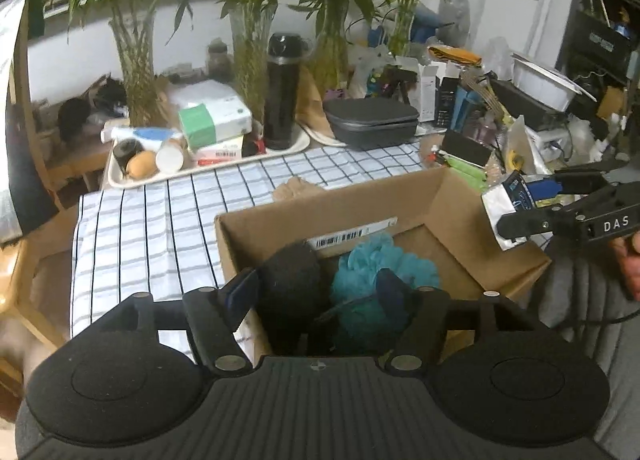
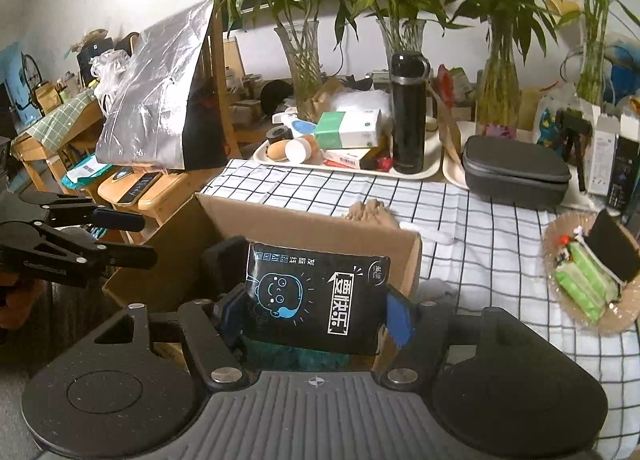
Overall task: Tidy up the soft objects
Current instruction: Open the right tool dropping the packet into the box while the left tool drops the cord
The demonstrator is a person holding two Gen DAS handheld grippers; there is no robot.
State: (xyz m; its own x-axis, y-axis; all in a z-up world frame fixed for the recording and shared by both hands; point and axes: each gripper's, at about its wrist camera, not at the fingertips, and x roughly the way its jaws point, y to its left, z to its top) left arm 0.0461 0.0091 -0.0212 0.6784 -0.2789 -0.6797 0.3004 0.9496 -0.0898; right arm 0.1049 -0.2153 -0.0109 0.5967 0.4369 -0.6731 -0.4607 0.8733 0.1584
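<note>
1. The black soft packet with a blue cartoon face and white lettering (image 2: 318, 298) is clamped sideways in the right tongs (image 2: 316, 314), hanging right over the open brown cardboard box (image 2: 304, 223). From the left camera you can see the same packet's silvery end (image 1: 505, 207) sticking out of those tongs (image 1: 516, 205) above the box's right wall.
2. Inside the box (image 1: 440, 195): a fluffy teal mesh bath pouf (image 1: 380, 272) on the right and a dark fuzzy round ball (image 1: 290, 276) just left of it, touching or close to it.
3. The left tongs (image 1: 320, 292) are spread wide over those two with nothing gripped, pads clear of both. In the right view they (image 2: 138, 236) sit at the left edge, apart.
4. The box stands on the near edge of a white cloth with a black grid (image 2: 472, 219) covering the surface.
5. A tan crumpled soft thing (image 2: 372, 211) lies on the cloth just behind the box's far wall.
6. Farther back: a tall black flask (image 2: 408, 111) on a cream tray (image 2: 432, 167), and a dark grey zip case (image 2: 516, 171) to its right.
</note>
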